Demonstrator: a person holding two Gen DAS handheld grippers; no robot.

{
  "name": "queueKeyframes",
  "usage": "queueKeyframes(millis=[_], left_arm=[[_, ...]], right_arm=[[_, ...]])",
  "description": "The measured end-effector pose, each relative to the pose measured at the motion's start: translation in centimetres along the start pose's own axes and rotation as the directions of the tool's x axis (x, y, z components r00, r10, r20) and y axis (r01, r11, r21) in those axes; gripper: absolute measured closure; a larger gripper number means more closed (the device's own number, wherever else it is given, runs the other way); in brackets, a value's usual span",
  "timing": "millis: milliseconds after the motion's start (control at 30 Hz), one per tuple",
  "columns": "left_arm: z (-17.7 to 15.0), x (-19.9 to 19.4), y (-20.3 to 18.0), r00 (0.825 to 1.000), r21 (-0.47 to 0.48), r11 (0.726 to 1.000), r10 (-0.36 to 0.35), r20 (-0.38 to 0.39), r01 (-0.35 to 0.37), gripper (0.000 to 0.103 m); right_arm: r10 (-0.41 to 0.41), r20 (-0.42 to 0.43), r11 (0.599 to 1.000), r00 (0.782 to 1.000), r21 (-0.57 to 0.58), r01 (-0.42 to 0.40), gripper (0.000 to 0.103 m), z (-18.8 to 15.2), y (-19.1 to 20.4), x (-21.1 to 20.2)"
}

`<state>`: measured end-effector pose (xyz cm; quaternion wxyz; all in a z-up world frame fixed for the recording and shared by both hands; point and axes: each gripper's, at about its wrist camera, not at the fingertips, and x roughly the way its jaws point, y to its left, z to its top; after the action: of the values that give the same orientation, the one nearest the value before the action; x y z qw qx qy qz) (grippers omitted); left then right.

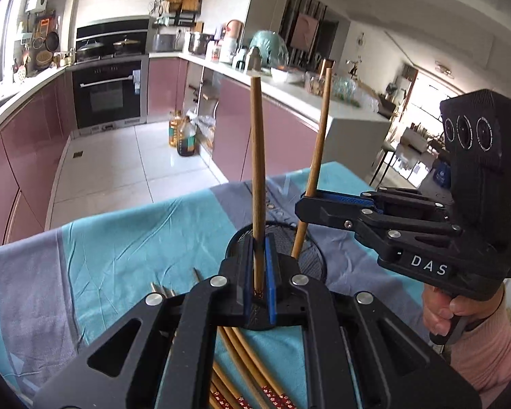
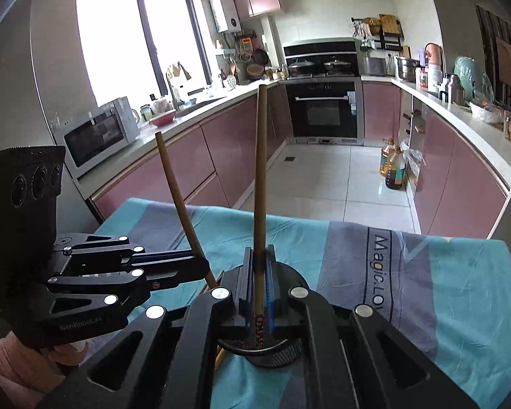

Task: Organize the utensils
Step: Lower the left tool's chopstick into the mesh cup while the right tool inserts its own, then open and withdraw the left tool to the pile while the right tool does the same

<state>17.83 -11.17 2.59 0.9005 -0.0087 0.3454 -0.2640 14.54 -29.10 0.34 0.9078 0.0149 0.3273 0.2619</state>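
At the centre of the left wrist view, your left gripper [image 1: 259, 255] is clamped on one wooden chopstick [image 1: 257, 170], held near its patterned end and standing upright; to its right, your right gripper [image 1: 310, 201] pinches a second chopstick [image 1: 318, 150], tilted. Both sticks look light, stiff and smooth, so they may pivot between the pads; a hold nearer mid-length should steady them. Just behind sits the black mesh holder [image 1: 311, 255]; more chopsticks [image 1: 242, 368] lie at lower centre on the blue-grey cloth [image 1: 119, 238]
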Motion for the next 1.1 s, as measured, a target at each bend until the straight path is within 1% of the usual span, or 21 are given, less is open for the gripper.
queueKeyframes(millis=[133,300,367,433,500,600,700,767,833,867,933,1000,1067,1100], left_arm=[[-0.1,1.6,0.3,1.000,0.003,1.000,0.009,-0.013,-0.009,0.095],[-0.3,2.6,1.0,1.000,0.009,1.000,0.017,-0.025,-0.017,0.095],[-0.3,2.9,1.1,0.999,0.007,1.000,0.031,-0.020,-0.031,0.094],[-0.3,2.6,1.6,0.999,-0.006,0.999,0.042,-0.007,-0.042,0.088],[-0.5,1.9,2.0,0.998,-0.019,0.998,0.061,0.016,-0.060,0.085],[-1.0,0.4,2.7,0.994,-0.041,0.995,0.097,0.057,-0.095,0.080],[-1.8,-1.5,3.6,0.986,-0.067,0.990,0.133,0.102,-0.127,0.072],[-2.4,-2.9,4.3,0.979,-0.079,0.986,0.154,0.132,-0.144,0.068],[-3.3,-4.2,4.9,0.974,-0.089,0.984,0.169,0.150,-0.157,0.060],[-3.8,-4.9,5.2,0.971,-0.093,0.982,0.178,0.156,-0.165,0.058],[-4.8,-5.6,5.8,0.969,-0.096,0.979,0.195,0.150,-0.183,0.055],[-6.1,-5.7,6.2,0.971,-0.090,0.977,0.206,0.124,-0.196,0.054],[-7.7,-5.5,6.7,0.972,-0.085,0.973,0.221,0.087,-0.213,0.054],[-8.4,-5.1,6.9,0.975,-0.083,0.974,0.216,0.058,-0.211,0.054]], right_arm=[[-0.005,-0.051,1.000,0.999,0.016,0.005,0.097,-0.3,0.0,1.4],[-0.012,-0.062,0.999,0.998,0.045,0.015,0.097,0.0,-0.4,2.5],[-0.012,-0.063,0.998,0.998,0.058,0.016,0.095,0.0,-0.3,2.7],[-0.015,-0.060,0.998,0.998,0.064,0.019,0.095,0.0,-0.2,2.8],[-0.025,-0.049,0.997,0.998,0.065,0.028,0.095,0.1,-0.2,2.7],[-0.051,-0.026,0.996,0.998,0.069,0.052,0.090,0.1,-0.3,2.1],[-0.054,0.012,0.996,0.998,0.078,0.053,0.088,-0.1,-0.2,0.7],[-0.038,0.037,0.997,0.999,0.071,0.035,0.084,-0.2,0.1,-0.6],[-0.002,0.065,0.999,0.998,0.046,-0.001,0.079,-0.8,1.0,-2.2],[0.014,0.073,1.000,0.997,0.026,-0.016,0.076,-1.2,1.5,-3.0],[0.029,0.080,1.000,0.996,-0.011,-0.028,0.074,-2.0,2.5,-4.1],[0.058,0.067,0.998,0.996,-0.029,-0.056,0.073,-3.2,3.3,-4.9],[0.086,0.030,0.996,0.996,-0.034,-0.085,0.073,-4.7,4.1,-4.7],[0.091,0.010,0.995,0.996,-0.036,-0.090,0.073,-5.4,4.4,-4.4]])
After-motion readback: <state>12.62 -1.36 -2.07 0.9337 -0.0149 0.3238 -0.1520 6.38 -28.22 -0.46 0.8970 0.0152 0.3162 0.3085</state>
